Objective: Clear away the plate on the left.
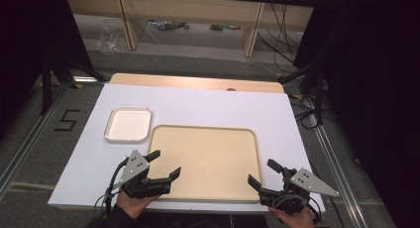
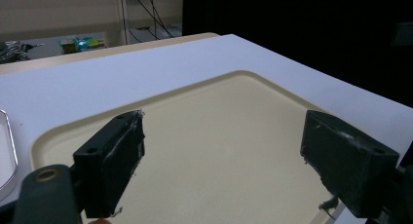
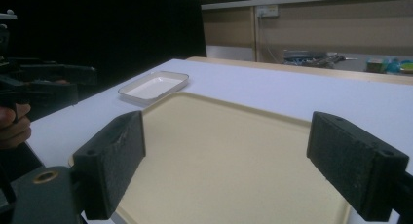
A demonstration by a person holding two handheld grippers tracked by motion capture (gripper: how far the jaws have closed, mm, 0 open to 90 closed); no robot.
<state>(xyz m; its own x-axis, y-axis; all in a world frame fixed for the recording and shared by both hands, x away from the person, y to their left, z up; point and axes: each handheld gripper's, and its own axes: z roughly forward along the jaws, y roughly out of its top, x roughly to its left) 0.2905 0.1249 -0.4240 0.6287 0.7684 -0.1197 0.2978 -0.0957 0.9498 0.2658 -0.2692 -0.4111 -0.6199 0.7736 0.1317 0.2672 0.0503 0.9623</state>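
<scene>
We count one beige tray, one small white dish and two grippers on the white table. The dish lies just beside the far left corner of the tray. On the floor at the left of the table we read a black "5". The left gripper hovers over the near left corner of the tray, its jaws spread wide with nothing between them. The right gripper hangs at the near right corner, its jaws also wide apart and holding nothing.
</scene>
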